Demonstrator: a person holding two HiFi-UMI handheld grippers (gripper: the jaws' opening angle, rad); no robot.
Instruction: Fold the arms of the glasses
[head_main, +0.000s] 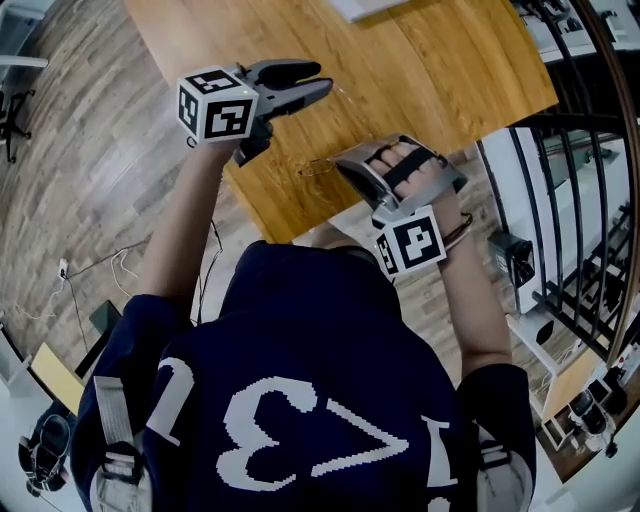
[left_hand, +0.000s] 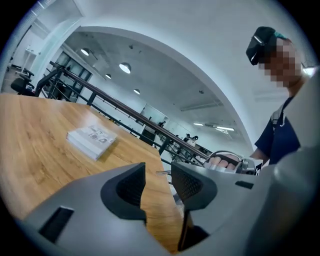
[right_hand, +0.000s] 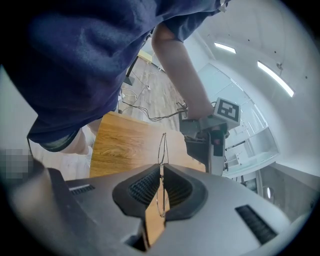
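Note:
The thin wire-framed glasses hang over the near edge of the wooden table. My right gripper is shut on them. In the right gripper view the frame stands edge-on between the ribbed pads and sticks out ahead of the right gripper. My left gripper hovers up and to the left of the glasses and points right, apart from them. In its own view the left gripper is open with only table showing between the pads. Whether the arms are folded I cannot tell.
A white booklet lies farther along the table, seen at the top edge in the head view. A dark metal railing runs along the right. Wood floor with cables lies to the left of the table.

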